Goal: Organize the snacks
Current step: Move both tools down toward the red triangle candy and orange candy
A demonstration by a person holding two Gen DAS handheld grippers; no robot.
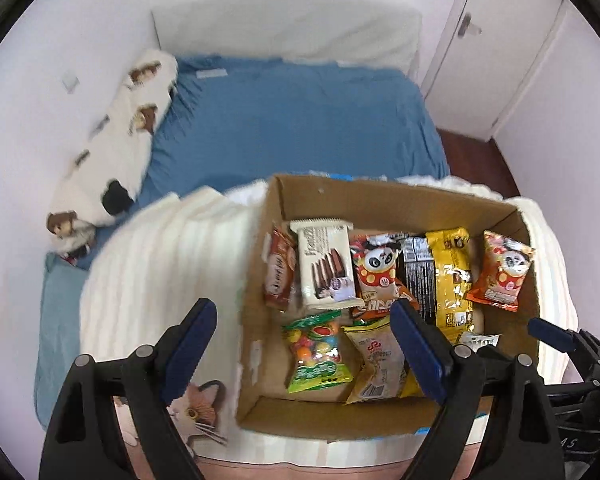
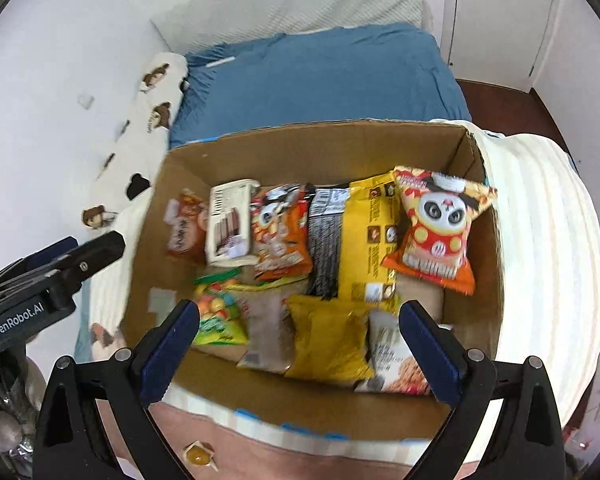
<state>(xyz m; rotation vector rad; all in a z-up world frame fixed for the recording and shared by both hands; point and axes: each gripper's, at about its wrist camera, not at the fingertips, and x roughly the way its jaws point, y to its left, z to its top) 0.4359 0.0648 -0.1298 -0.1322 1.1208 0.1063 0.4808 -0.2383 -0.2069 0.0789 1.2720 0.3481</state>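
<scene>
An open cardboard box (image 1: 380, 192) (image 2: 312, 140) sits on a cream blanket on the bed and holds several snack packs. In its back row are a white wafer pack (image 1: 328, 264) (image 2: 230, 222), two orange panda packs (image 1: 502, 270) (image 2: 440, 228) and a yellow bag (image 1: 452, 276) (image 2: 366, 240). In front lie a green candy bag (image 1: 316, 352) (image 2: 216, 316) and more packs. My left gripper (image 1: 304, 344) is open and empty over the box's left wall. My right gripper (image 2: 300, 344) is open and empty above the box's near edge.
The cream striped blanket (image 1: 160, 272) (image 2: 540, 240) lies under the box on a blue bed sheet (image 1: 292, 120). A long white pillow (image 1: 120, 132) with printed figures lies along the left wall. A door (image 1: 492, 48) stands at the far right. A small wrapped candy (image 2: 198, 454) lies near the bed's front edge.
</scene>
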